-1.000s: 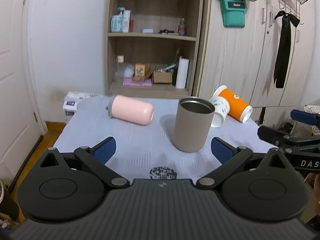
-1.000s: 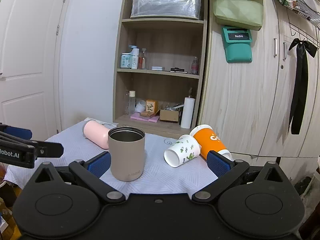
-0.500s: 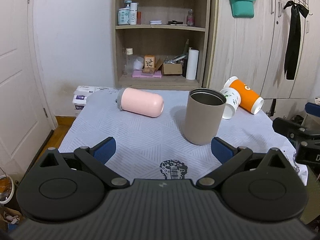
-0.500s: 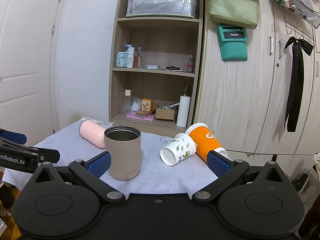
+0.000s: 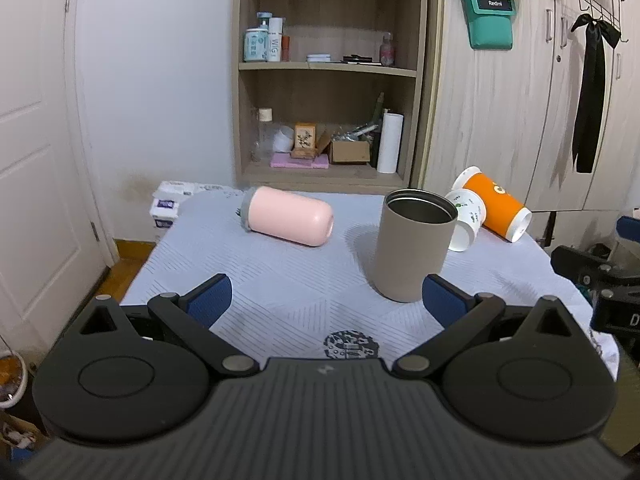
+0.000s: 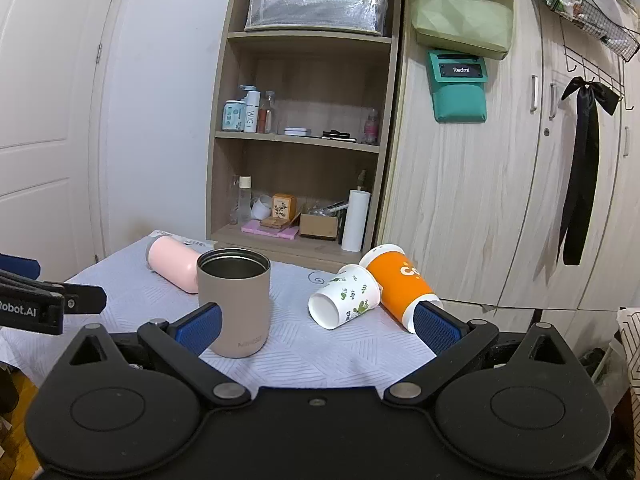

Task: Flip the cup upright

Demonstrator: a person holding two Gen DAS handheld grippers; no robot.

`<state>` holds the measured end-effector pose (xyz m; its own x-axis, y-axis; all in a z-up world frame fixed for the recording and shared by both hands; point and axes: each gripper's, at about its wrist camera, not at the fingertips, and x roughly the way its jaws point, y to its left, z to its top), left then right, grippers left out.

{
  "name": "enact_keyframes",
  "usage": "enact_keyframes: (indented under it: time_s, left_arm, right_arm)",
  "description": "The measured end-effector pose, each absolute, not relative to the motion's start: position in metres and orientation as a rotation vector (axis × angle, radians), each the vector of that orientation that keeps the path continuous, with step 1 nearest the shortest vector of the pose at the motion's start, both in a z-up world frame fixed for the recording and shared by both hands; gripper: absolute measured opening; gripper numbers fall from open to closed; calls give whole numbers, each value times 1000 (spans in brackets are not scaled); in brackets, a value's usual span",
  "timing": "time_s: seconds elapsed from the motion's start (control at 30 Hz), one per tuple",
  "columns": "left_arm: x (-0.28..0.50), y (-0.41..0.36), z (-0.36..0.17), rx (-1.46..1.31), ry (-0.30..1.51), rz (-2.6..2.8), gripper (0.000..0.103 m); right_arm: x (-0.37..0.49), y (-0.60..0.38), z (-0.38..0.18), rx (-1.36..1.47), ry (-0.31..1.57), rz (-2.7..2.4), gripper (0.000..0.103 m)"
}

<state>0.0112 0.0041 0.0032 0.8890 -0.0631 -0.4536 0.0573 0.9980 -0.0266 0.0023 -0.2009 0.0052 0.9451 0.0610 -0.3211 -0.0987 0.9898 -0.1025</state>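
A tan metal cup (image 5: 414,244) stands upright, mouth up, on the table; it also shows in the right wrist view (image 6: 235,300). A pink bottle (image 5: 289,221) lies on its side at the back left. A white floral paper cup (image 6: 344,296) and an orange paper cup (image 6: 400,282) lie on their sides at the right. My left gripper (image 5: 325,302) is open and empty, in front of the tan cup. My right gripper (image 6: 316,326) is open and empty, short of the cups.
The table has a pale grey cloth (image 5: 280,280) with a dark print near the front edge. A wooden shelf unit (image 6: 304,140) and wardrobe doors (image 6: 480,200) stand behind. A white door (image 5: 36,160) is at the left.
Both grippers have drawn back and risen a little from the table, staying open. The cups and bottle have not moved.
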Motion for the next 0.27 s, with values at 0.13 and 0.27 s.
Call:
enact_keyframes:
  time_s: [0.13, 0.27]
  left_arm:
    - [10, 3, 4, 0, 466, -52, 103]
    - [11, 2, 3, 11, 474, -51, 103]
  right_arm:
    - [3, -201, 6, -120, 324, 78, 103]
    - [2, -201, 6, -120, 323, 77, 103]
